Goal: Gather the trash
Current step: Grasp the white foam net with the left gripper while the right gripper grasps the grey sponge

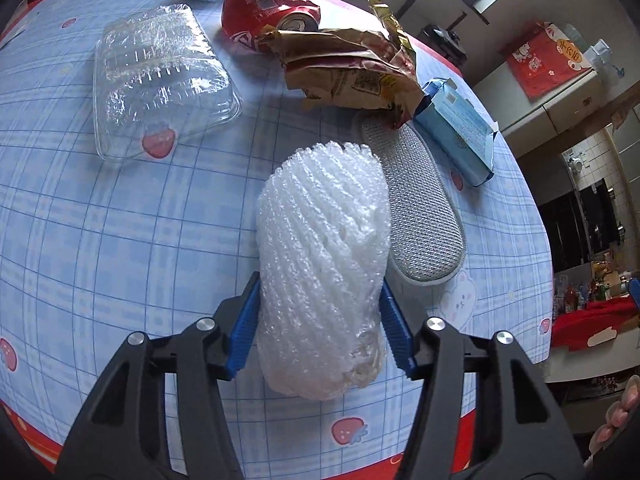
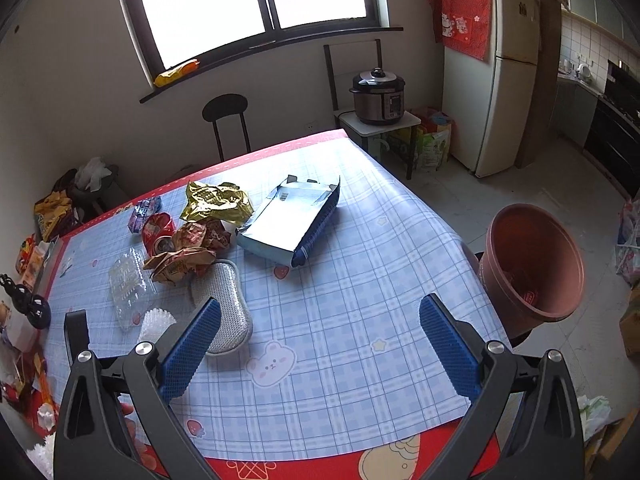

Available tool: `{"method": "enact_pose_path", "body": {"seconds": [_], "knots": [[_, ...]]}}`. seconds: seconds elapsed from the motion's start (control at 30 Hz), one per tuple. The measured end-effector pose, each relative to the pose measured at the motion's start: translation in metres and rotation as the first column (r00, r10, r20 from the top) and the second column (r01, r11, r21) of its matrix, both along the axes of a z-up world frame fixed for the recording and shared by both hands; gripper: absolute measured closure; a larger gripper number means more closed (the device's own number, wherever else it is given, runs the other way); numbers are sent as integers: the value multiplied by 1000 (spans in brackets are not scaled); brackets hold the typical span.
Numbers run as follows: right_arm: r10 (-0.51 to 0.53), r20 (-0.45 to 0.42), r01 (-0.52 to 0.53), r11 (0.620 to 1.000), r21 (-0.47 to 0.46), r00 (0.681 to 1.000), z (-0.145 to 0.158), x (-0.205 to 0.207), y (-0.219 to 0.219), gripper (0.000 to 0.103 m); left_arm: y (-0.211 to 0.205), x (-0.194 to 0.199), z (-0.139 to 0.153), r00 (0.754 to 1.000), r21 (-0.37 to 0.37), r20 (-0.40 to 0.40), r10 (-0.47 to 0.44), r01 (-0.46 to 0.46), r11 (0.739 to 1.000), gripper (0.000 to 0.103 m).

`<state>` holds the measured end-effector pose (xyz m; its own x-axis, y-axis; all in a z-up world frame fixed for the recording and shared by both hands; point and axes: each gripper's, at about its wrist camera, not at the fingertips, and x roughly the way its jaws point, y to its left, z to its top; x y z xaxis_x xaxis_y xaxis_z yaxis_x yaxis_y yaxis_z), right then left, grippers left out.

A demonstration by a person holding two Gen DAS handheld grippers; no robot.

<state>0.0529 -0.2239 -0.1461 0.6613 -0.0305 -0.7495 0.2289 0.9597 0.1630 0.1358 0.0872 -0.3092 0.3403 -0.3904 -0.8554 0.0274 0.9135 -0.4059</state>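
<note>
- Left wrist view, upper left of frame: clear plastic clamshell (image 1: pixel 160 80) lies flat on the checked tablecloth (image 1: pixel 100 240); judged thin, brittle and slippery, best pinched at a rim
- Top centre: crushed red can (image 1: pixel 264 12) on its side, a crumpled snack wrapper (image 1: pixel 348 72) touching it; both judged light, the can stiff enough to grip across its body
- Centre: white foam net sleeve (image 1: pixel 324 248) sits between the blue pads of the left gripper (image 1: pixel 320 320), both pads against its sides, so the fingers are closed on it; judged very light, soft and springy, needing only a gentle squeeze at mid-length
- Right of centre: grey mesh insole (image 1: pixel 420 208) just beside the sleeve; opened blue carton (image 1: pixel 456 128) beyond it
- Right wrist view, lower centre: right gripper (image 2: pixel 320 344) hovers above the cloth with fingers spread wide, holding nothing
- Right edge: brown plastic bin (image 2: pixel 532 264) stands off the table's edge, judged the drop point for the sleeve
</note>
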Motion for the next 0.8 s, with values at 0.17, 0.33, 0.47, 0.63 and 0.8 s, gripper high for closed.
{"method": "enact_pose_path", "body": {"seconds": [0.17,0.33,0.47,0.63,0.8], "knots": [[58,-21,-59,998,-25,998,-8,13,15,6,27,-9,11,999,-5,49,23,-22,1000,65],[186,-1,-186,982,19,983,-34,41,41,6,76,-20,29,987,-48,86,138,-135,990,66],[282,-80,-276,958,85,956,-80,86,70,6,115,-32,47,964,-56,129,231,-226,973,65],[335,-222,-316,941,119,916,-142,139,102,19,159,-47,62,927,-56,152,341,-337,940,65],[319,-251,-280,943,178,914,-168,162,112,25,185,-69,69,897,-44,159,412,-410,911,65]]}}
